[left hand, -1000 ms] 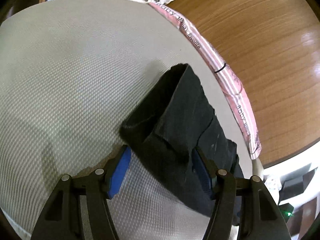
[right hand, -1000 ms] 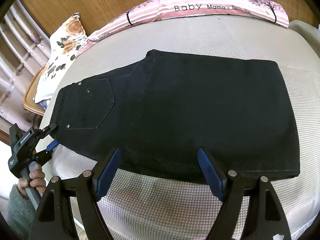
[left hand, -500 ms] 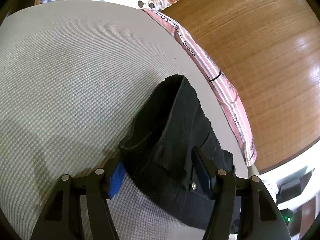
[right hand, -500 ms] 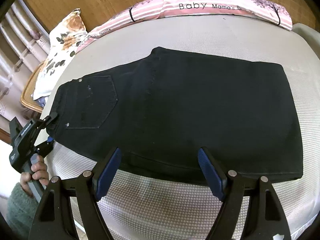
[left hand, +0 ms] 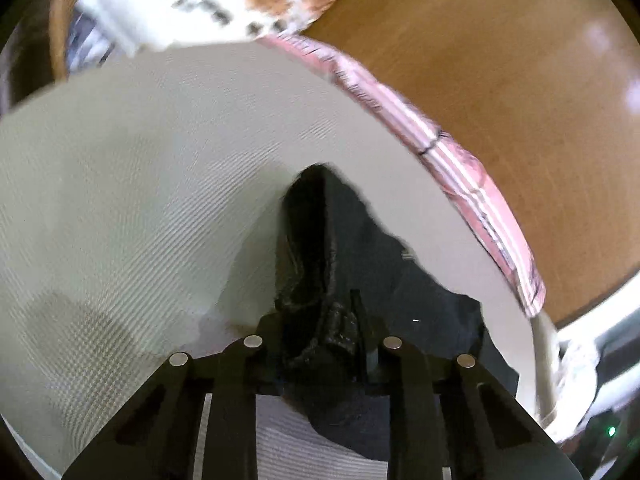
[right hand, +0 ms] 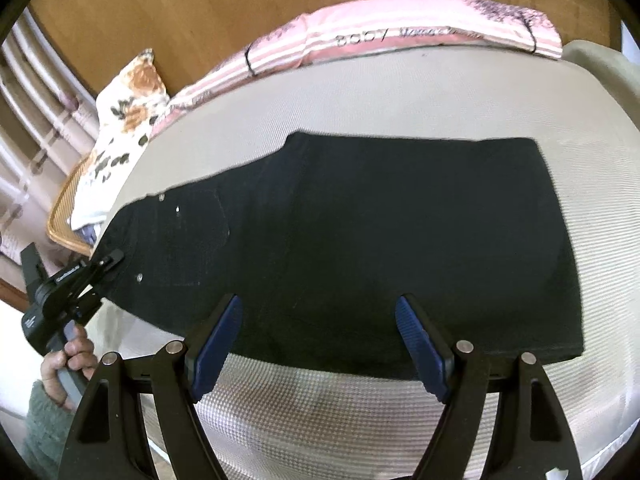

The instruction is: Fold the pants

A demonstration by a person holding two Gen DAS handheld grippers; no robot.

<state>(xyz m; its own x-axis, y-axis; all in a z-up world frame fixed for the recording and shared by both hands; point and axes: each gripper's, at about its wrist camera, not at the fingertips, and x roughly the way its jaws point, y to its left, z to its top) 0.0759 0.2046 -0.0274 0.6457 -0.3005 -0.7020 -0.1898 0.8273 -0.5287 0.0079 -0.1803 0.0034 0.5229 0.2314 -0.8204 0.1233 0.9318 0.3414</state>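
Black pants [right hand: 360,248] lie folded lengthwise on the pale mattress [right hand: 440,96], waist end at the left with a back pocket showing. My left gripper [left hand: 320,332] is shut on the waistband of the pants [left hand: 316,248] and lifts it off the mattress [left hand: 140,200]. It also shows in the right wrist view [right hand: 108,260] at the waist edge. My right gripper [right hand: 320,336] is open, its blue pads hovering over the pants' near edge, holding nothing.
A pink striped bolster [right hand: 400,36] lies along the far edge of the mattress against a wooden wall [right hand: 200,4]. A floral pillow [right hand: 120,120] sits on a wicker seat at the left. The bolster [left hand: 460,164] and pillow [left hand: 224,0] also show in the left wrist view.
My left gripper has closed on the waistband, which now bunches up between its fingers. My right gripper has drawn back slightly and stays open.
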